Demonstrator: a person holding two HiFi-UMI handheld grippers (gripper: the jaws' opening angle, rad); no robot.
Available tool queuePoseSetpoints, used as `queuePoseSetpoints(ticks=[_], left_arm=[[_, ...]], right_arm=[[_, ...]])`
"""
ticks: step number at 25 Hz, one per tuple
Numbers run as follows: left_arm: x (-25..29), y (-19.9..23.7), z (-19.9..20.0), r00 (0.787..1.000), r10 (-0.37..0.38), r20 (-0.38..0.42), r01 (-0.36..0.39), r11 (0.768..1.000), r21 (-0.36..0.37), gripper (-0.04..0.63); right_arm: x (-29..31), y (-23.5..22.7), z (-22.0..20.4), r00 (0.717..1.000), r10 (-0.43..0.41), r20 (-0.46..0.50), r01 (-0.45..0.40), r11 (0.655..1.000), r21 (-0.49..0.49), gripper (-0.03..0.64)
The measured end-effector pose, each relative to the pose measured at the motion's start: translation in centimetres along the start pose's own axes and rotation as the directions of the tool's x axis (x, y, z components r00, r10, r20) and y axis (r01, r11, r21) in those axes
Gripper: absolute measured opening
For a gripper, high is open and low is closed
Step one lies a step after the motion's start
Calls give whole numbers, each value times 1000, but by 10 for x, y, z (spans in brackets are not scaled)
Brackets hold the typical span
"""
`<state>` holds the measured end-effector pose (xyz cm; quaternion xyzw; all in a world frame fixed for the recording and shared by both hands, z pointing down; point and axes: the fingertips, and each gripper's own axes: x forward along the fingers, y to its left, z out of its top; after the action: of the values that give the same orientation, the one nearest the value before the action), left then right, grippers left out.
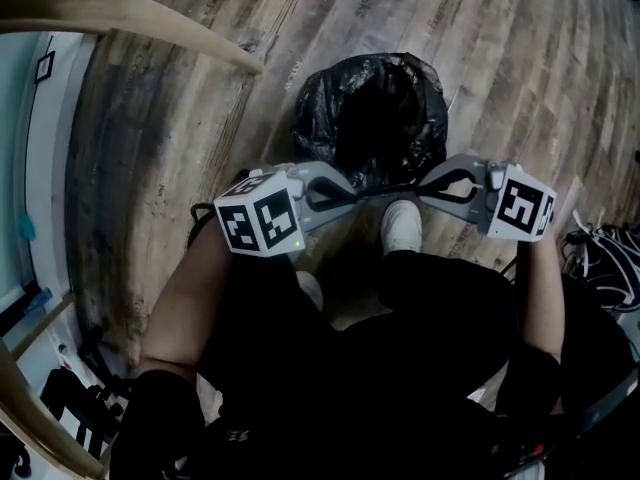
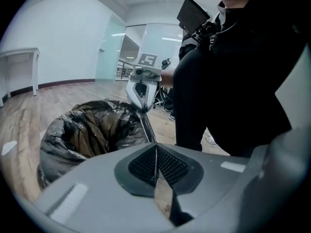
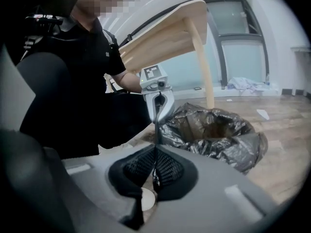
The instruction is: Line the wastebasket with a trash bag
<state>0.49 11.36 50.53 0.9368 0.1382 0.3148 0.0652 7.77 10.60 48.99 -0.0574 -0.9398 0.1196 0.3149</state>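
Note:
The wastebasket stands on the wood floor with a crinkled black trash bag (image 1: 370, 118) over its rim, its mouth open. Both grippers hover at its near side, tips facing each other. My left gripper (image 1: 352, 196) is shut on one end of a thin black strip of the bag (image 1: 388, 190), and my right gripper (image 1: 422, 185) is shut on the other end. The strip runs taut between them. In the left gripper view the pads (image 2: 167, 165) pinch the strip, and the bag (image 2: 87, 135) lies left. In the right gripper view the bag (image 3: 214, 130) lies right.
A light wooden table edge (image 1: 130, 18) curves across the upper left, and its leg (image 3: 204, 67) stands behind the basket. The person's white shoe (image 1: 402, 226) is just below the grippers. Cables and gear (image 1: 605, 253) lie at the right; more clutter sits lower left.

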Motion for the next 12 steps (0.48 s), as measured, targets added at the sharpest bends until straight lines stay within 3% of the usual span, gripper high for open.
queuePoseSetpoints(ticks=[6,12], left_arm=[[22,-23,-15,997,-9,-73,11,999,30,11],[46,-31,-38,994,-72,-80,71,997,-11,8]], right_arm=[[12,23,-27,1000,-7,-26,9,998,60,5],[40,17,-67,996,17,-85,-8,994,107,5]])
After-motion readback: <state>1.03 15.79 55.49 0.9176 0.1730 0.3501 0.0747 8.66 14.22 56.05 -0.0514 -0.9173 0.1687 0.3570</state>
